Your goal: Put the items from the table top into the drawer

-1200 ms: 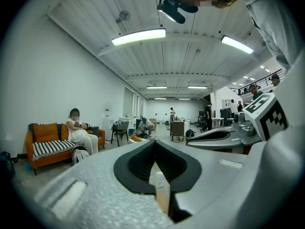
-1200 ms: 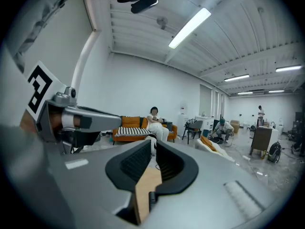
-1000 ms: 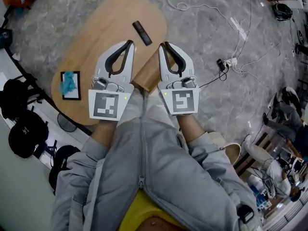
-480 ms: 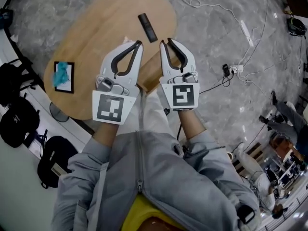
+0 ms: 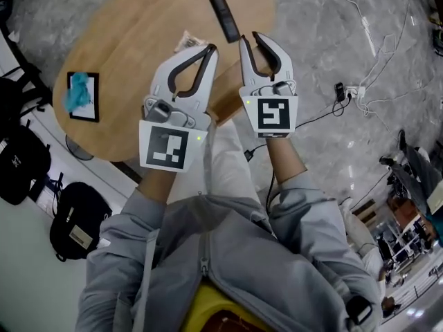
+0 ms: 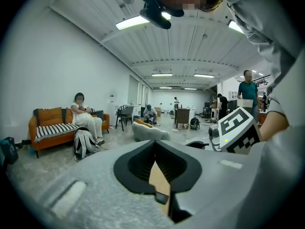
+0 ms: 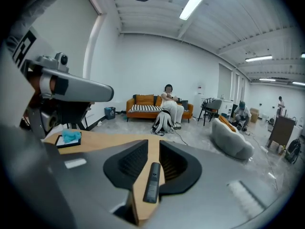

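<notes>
The right claw [image 5: 250, 40] hangs just short of the black remote [image 5: 223, 16], which lies on the bench [image 5: 138, 33] at about eleven o'clock from its tips. Its jaws have just been opening and stand slightly parted, with nothing between them. It should likely widen further, line up across the remote's narrow width and come down level before closing. The left claw [image 5: 205, 50] is clenched and empty. A small white packet [image 5: 186, 41] sits at its eleven o'clock, and a tray [image 5: 82, 95] lies well off at eight. The drawer cannot be made out.
</notes>
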Available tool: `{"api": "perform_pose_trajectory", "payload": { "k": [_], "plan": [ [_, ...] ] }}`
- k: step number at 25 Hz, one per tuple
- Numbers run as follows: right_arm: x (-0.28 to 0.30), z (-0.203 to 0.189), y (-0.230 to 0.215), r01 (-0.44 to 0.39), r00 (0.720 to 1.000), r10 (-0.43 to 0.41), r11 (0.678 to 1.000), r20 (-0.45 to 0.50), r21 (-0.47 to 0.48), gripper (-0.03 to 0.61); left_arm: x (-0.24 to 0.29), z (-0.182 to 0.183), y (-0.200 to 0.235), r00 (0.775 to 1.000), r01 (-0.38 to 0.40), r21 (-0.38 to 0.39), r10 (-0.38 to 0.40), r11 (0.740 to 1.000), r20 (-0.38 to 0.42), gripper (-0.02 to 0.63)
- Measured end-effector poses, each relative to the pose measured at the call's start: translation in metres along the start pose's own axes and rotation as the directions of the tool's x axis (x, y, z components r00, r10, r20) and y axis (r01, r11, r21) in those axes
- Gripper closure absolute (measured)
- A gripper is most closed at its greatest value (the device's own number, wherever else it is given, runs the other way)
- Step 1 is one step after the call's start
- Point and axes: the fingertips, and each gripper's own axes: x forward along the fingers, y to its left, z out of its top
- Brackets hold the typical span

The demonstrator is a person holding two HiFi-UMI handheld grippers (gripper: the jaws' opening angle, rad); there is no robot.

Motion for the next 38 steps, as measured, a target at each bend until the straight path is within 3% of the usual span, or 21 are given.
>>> {"api": "perform_pose_trajectory", "payload": {
  "k": [19,38],
  "plan": [
    [0.074,-0.133,0.001,-0.074,0.985,0.074,0.997,-0.154,0.002,0.470,0.020,-0.102,0.002,0.995,-0.047,-0.064,0.042,0.997,-0.088,0.614],
    [0.143,-0.213,0.016,-0.143,0.916,0.148,0.989,-0.372,0.042,0.380,0.047,-0.146,0.012,0.987,-0.036,-0.050,0.027,0.998,-0.158,0.614]
  ]
}}
